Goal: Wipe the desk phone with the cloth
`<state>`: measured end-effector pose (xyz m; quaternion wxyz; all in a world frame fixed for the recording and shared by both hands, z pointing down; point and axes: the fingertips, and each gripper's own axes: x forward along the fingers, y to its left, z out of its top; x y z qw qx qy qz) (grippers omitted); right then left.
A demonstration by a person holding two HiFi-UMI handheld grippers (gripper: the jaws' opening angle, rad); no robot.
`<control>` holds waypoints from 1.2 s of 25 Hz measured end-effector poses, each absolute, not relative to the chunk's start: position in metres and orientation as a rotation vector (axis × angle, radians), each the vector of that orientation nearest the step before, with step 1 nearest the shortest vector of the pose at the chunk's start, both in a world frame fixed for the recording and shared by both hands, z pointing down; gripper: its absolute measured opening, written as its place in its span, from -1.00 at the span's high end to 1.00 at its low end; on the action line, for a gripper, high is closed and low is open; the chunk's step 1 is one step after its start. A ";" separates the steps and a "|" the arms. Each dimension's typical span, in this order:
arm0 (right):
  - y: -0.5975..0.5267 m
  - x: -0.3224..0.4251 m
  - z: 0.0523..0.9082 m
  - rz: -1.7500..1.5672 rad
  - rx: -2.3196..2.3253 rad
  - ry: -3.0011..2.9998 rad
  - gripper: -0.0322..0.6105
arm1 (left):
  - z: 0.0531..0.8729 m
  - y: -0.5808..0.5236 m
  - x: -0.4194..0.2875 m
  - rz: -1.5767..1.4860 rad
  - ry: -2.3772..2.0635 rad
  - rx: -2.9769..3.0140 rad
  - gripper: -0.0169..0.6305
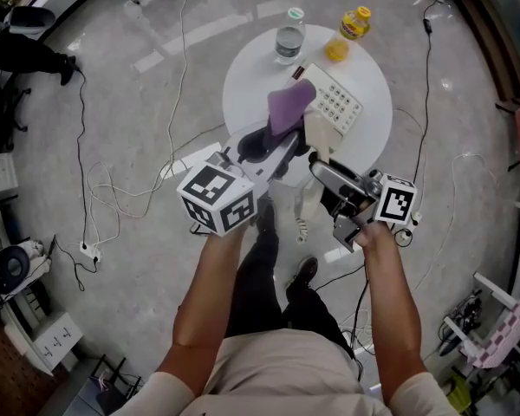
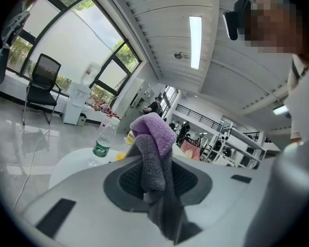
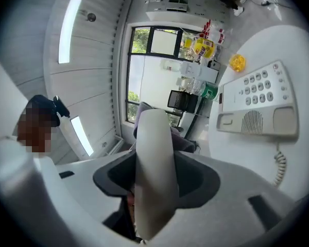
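My left hand-held gripper [image 2: 155, 181] clamps the fluffy purple cloth [image 2: 154, 130] over the small round white counter's [image 1: 243, 81] near edge. My right hand-held gripper [image 3: 154, 181] grips the smooth cream handset [image 3: 154, 148]. The keypad phone base [image 1: 338, 102] lies flat mid-counter, 2 bottles [image 1: 288, 40] stand at the far rim, and there is open floor [image 1: 147, 102] all around.

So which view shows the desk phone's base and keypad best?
The right gripper view: the phone base lies unobstructed, keys, speaker grille and empty cradle all visible. In the head view it is small and partly covered by the purple cloth and handset. The left gripper view shows the cloth, not the base.
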<state>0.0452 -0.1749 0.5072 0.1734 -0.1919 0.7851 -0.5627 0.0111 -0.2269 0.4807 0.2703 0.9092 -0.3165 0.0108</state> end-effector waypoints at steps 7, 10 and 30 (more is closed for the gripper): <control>-0.188 0.071 0.501 -1.551 -0.646 2.108 0.25 | 0.477 -0.174 0.050 0.065 -0.567 2.504 0.67; -0.192 0.076 0.496 -1.536 -0.655 2.122 0.25 | 0.474 -0.155 0.056 0.058 -0.474 2.501 0.67; -0.160 0.062 0.501 -1.531 -0.797 2.307 0.25 | 0.424 -0.211 0.019 -0.196 -0.692 2.377 0.67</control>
